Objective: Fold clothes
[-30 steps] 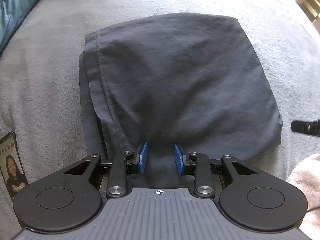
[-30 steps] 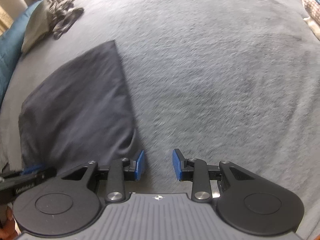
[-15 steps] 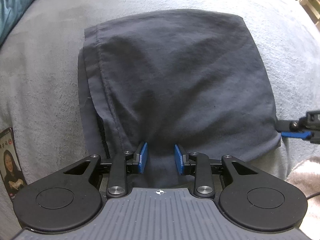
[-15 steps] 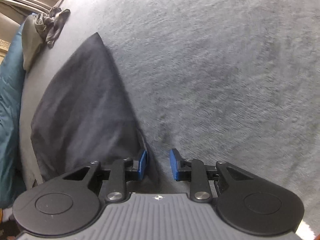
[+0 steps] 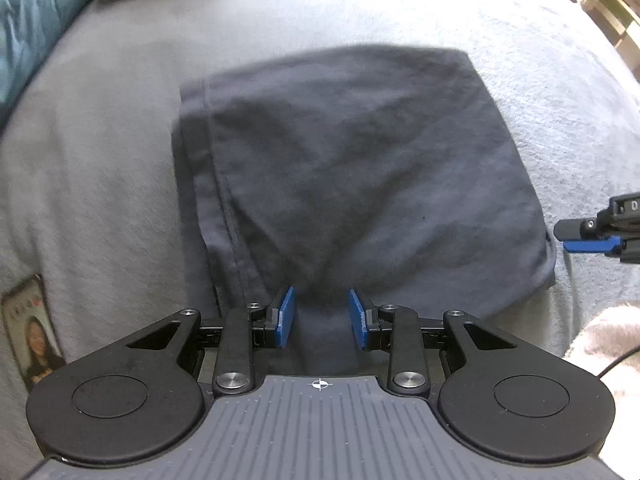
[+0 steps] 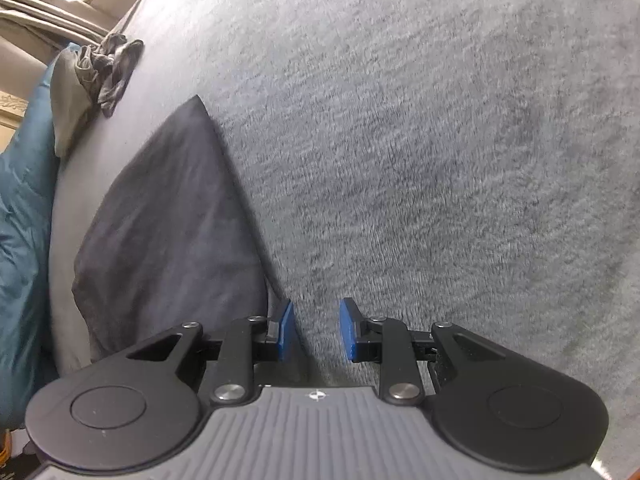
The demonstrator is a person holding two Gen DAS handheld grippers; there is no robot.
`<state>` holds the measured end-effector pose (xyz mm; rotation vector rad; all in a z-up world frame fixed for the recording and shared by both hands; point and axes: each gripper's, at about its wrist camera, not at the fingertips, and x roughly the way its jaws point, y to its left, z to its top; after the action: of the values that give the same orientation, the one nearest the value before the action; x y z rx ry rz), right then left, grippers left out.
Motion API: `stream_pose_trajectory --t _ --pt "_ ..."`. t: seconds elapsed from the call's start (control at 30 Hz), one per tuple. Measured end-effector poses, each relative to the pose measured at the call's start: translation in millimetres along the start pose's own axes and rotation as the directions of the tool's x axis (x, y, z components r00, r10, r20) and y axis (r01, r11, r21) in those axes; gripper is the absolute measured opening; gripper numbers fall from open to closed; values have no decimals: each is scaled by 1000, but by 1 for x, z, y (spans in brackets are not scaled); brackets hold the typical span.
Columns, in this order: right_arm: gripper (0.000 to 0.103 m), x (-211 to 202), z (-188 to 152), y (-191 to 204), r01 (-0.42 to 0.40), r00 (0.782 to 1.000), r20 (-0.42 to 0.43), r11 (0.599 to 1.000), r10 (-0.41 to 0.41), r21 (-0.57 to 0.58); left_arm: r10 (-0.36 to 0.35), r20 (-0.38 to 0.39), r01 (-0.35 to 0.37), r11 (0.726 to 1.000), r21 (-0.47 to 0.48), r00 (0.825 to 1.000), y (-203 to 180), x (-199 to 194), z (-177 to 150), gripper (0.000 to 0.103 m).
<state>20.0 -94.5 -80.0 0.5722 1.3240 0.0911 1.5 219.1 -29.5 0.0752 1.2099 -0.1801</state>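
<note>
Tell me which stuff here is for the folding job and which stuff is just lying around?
For the job:
- dark folded garment
- left gripper, fabric between its pads
- right gripper, at the garment's corner

Just lying about:
- grey blanket
- photo card
- teal pillow
- crumpled dark cloth
- pale fuzzy fabric

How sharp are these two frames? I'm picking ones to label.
Left wrist: dark garment motion-smeared, far edge ghosted; gripper body crisp; fisheye bends the grey blanket; top right corner overexposed. Right wrist: sharper, blanket pile readable, slight blur toward edges, daylight glare top left.
</note>
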Motion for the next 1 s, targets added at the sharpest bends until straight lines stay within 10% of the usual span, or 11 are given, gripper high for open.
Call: stream_pose_trajectory --t 0.2,0.4,0.67,1.0 --pt "27 -11 0 -12 -39 998 41 999 40 -4 -86 94 88 996 -12 992 -9 -33 17 33" --pt "28 -16 -3 -28 -71 995 66 997 69 30 -196 22 195 979 52 980 -72 -8 64 35" --pt "28 -18 -4 -47 -90 995 52 993 86 75 -96 -70 100 993 69 993 -143 46 110 35" --pt "29 -5 7 -67 -152 988 23 982 151 110 -49 -88 58 994 97 995 -153 69 94 30"
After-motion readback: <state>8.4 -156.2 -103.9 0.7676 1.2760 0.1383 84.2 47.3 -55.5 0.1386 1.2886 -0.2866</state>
